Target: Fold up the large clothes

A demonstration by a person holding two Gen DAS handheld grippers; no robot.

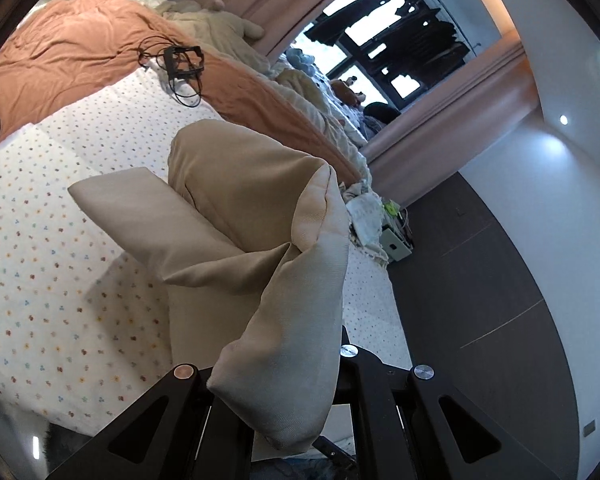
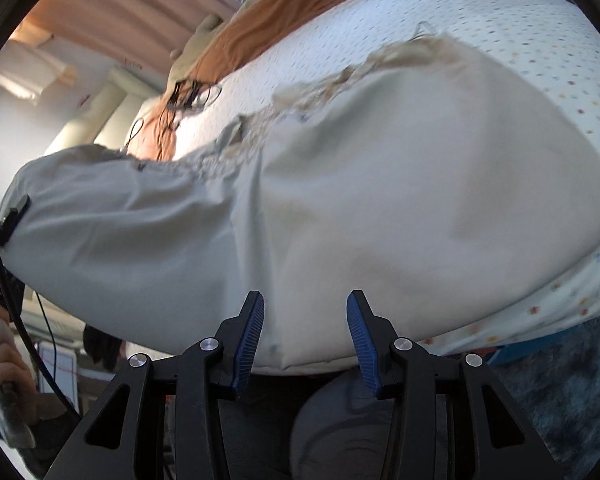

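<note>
Left gripper (image 1: 284, 412) clamped on the beige garment (image 1: 236, 216), lifted over the bed (image 1: 40, 240). Right gripper (image 2: 305, 340) fingers apart, gripping nothing, above the garment near the bed's front edge. Dotted sheet; orange blanket (image 1: 72, 48) and cables (image 1: 180, 64) toward the far edge; curtained window (image 1: 380, 40) beyond.

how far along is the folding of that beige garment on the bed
Done: the beige garment lies mostly spread on the dotted bed sheet. In hand: the left gripper is shut on one end of the garment, lifted so the fabric doubles over itself, a fold under way. The right gripper is open, holding nothing, above the near edge. Left: laying that end down and making the remaining folds; no neat stack shows yet.
</note>
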